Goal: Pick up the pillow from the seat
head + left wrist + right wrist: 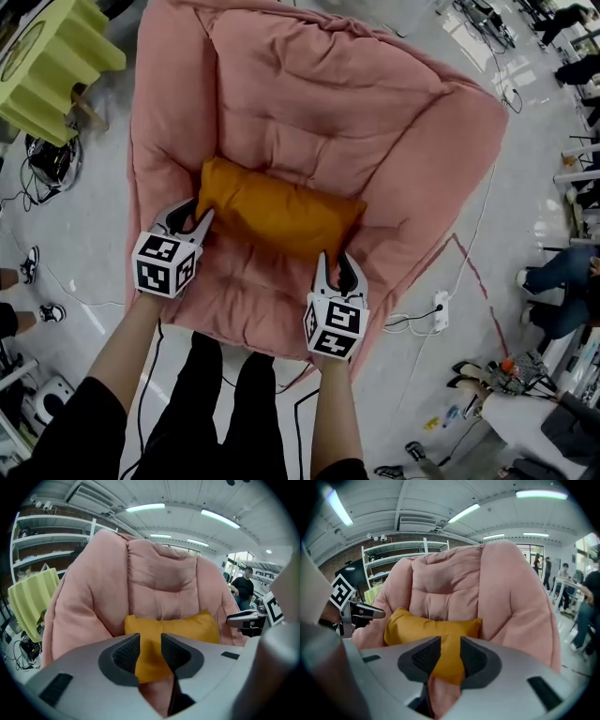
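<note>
An orange pillow [277, 211] lies across the seat of a pink padded armchair [309, 94]. My left gripper [199, 212] is at the pillow's left end, jaws apart, the fingertips right at its corner. My right gripper [334, 259] is at the pillow's front right edge, also with a gap between its jaws. In the left gripper view the pillow [187, 627] shows beyond the open left gripper [150, 641], with nothing pinched. The right gripper view shows the same: the pillow [422, 625] lies ahead of the open right gripper [450, 644].
A yellow-green ribbed object [56, 66] stands on the floor to the chair's left. Cables and a white power strip [439, 310] lie on the floor at the right. People sit or stand at the far right [562, 281]. Shelving [42, 541] stands behind the chair.
</note>
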